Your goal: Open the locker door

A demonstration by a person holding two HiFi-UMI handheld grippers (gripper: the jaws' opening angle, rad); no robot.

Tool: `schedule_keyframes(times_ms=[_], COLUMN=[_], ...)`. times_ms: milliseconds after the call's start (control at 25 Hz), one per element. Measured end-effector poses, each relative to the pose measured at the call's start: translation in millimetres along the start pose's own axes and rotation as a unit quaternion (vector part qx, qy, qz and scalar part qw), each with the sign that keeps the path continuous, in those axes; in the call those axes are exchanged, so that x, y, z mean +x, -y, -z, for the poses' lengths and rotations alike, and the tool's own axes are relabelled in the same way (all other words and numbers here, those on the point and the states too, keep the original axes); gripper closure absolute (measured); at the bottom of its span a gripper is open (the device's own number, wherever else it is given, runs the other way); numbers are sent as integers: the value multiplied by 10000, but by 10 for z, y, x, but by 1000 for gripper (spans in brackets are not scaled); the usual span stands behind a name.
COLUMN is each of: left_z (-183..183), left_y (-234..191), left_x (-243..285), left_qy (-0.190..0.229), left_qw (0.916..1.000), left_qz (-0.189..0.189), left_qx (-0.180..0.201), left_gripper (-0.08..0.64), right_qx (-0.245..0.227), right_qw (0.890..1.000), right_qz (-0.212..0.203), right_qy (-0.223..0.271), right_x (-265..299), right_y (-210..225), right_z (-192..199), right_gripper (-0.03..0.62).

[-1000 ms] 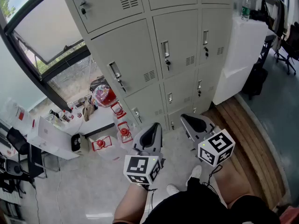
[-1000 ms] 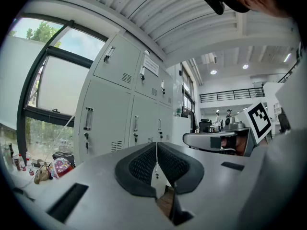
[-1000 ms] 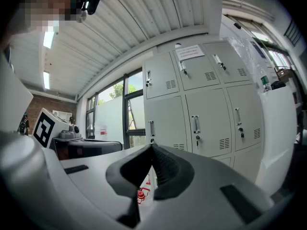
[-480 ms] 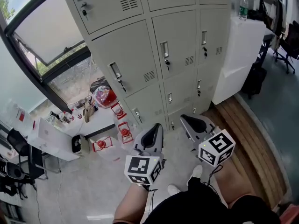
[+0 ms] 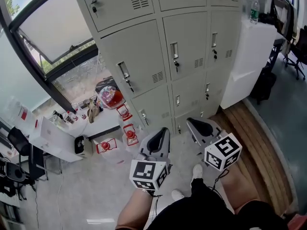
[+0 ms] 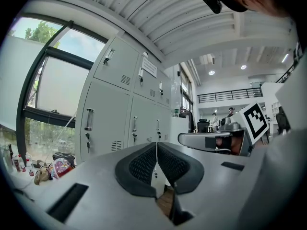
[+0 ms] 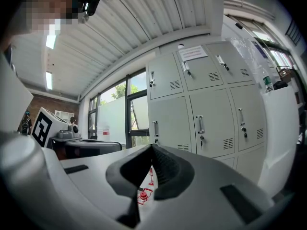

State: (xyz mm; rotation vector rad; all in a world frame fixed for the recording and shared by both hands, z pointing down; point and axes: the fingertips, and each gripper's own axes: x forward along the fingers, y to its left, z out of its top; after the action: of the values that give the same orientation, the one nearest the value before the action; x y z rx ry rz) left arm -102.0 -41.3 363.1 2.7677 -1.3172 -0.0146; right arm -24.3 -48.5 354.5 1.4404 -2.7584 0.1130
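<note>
Office corner, grey locker bank (image 5: 187, 42) ahead by window. Left gripper (image 5: 164, 131): jaws together, empty. Right gripper (image 5: 189, 121): same. Both low, well apart from lockers. Visible doors shut. Step: pre-approach. Next: raise gripper to door handle (image 5: 174, 51), part jaws, clamp, pull.

In the head view the locker bank (image 5: 144, 66) now sits a little further toward 3 o'clock than a second ago, and the middle door's handle (image 5: 174, 51) and the window frame (image 5: 57, 66) shift with it. The left gripper (image 5: 163, 134) edges slightly toward 3 o'clock. The white shoe (image 5: 197, 170) moves toward 11 o'clock, nearer the lockers.
</note>
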Motion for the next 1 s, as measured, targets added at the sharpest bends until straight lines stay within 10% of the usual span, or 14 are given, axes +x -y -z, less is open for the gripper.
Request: schedule_keyframes(times_ms=[1000], left_z=[-73], left_y=[-451], left_x=[679], left_qy=[-49], left_qw=[9992], left_qz=[-402], left_qx=[-14], left_gripper=[540], right_qx=[89], right_qw=[9990], right_qz=[-446], right_qy=[54], right_x=[755], right_y=[626], right_z=[-142], right_gripper=[538])
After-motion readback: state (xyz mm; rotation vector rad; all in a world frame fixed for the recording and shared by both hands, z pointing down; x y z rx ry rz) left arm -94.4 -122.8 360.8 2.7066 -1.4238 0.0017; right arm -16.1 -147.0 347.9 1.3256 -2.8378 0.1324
